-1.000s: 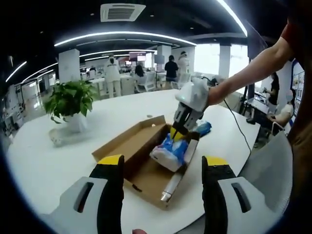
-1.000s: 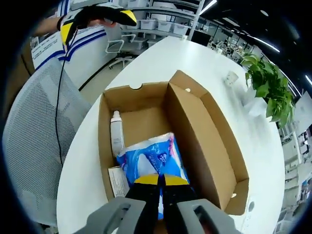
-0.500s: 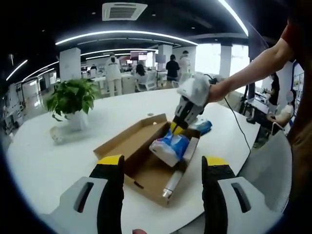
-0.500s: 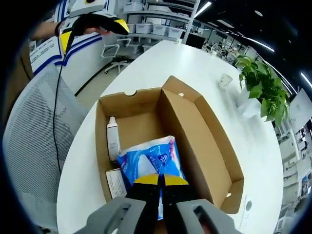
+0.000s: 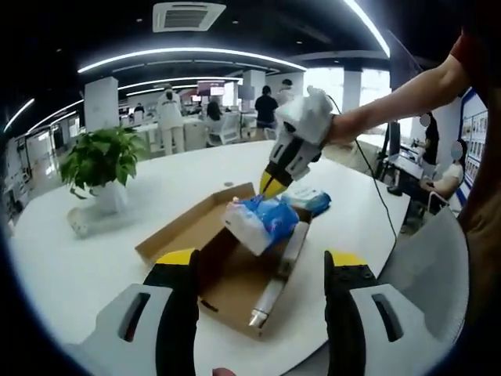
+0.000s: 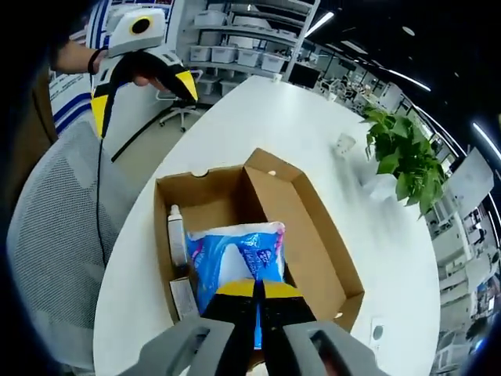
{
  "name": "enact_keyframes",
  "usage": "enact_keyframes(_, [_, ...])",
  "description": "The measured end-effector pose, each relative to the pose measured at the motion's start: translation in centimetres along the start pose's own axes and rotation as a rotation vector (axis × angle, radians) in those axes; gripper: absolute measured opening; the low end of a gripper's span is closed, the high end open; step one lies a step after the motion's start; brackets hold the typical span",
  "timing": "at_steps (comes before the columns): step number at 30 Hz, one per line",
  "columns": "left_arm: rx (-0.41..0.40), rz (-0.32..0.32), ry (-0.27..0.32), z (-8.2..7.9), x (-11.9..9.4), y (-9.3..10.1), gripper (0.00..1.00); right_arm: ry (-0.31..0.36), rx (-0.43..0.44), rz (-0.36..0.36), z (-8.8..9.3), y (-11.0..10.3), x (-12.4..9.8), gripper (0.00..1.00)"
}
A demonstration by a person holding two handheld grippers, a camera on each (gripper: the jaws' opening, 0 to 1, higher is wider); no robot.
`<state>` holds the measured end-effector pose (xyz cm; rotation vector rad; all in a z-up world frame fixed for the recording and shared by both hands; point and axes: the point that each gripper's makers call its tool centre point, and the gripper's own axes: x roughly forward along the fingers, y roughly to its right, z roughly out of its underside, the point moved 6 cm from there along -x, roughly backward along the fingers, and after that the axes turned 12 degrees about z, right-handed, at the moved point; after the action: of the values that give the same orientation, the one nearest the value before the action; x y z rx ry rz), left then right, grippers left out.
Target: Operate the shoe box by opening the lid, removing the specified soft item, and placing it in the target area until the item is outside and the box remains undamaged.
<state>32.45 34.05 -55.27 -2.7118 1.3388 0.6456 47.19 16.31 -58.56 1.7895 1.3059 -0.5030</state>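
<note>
— Left gripper view first?
— Own left gripper (image 5: 262,270) at the bottom, yellow-tipped jaws spread wide, nothing between them. Beyond, an open cardboard shoe box (image 5: 211,254) on a white round table (image 5: 78,258), lid folded back flat alongside the tray.
— And the soft item?
— Blue-and-white soft pack (image 5: 258,223) hanging in the air above the box's far side, pinched at its top end by the right gripper (image 5: 272,186) reaching in from the right (a bare forearm behind it). A white bottle (image 5: 270,294) lying inside along the near wall. A second blue pack (image 5: 308,200) on the table just beyond the box. A potted plant (image 5: 98,168) well off to the left.

— Right gripper view?
— Own right gripper (image 6: 256,291) with jaws pressed together on the soft pack (image 6: 235,262), pack dangling over the box's left compartment. Shoe box (image 6: 309,235) below. White bottle (image 6: 175,235) against the left wall. A small white carton (image 6: 184,298) beside it. Left gripper (image 6: 141,82) up at top left, held in a hand, jaws apart. Grey mesh chair (image 6: 55,258) at the table's left edge, potted plant (image 6: 399,153) far right.
</note>
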Motion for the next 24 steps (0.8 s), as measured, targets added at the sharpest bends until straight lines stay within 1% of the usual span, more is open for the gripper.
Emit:
enact_keyframes(6, [0.003, 0.018, 0.003, -0.3, 0.7, 0.3, 0.64, 0.013, -0.002, 0.029, -0.7, 0.8, -1.6, 0.0])
enact_keyframes(11, [0.002, 0.035, 0.007, -0.4, 1.3, 0.6, 0.64, 0.018, -0.005, 0.054, -0.9, 1.3, -3.0, 0.0])
enact_keyframes(15, [0.005, 0.052, 0.006, -0.5, 1.9, 1.0, 0.64, 0.02, 0.007, 0.075, -0.5, 1.8, -4.2, 0.0])
enact_keyframes(18, [0.009, 0.063, 0.004, -0.6, 2.3, 1.2, 0.64, 0.016, 0.012, 0.091, -0.3, 1.7, -5.2, 0.0])
enact_keyframes(20, [0.009, 0.072, 0.003, -0.7, 2.7, 1.0, 0.64, 0.014, 0.017, 0.1, 0.0, 1.8, -5.9, 0.0])
enact_keyframes(24, [0.016, 0.089, 0.003, -1.0, 3.6, 1.2, 0.64, 0.006, 0.025, 0.119, 0.9, 1.9, -7.3, 0.0])
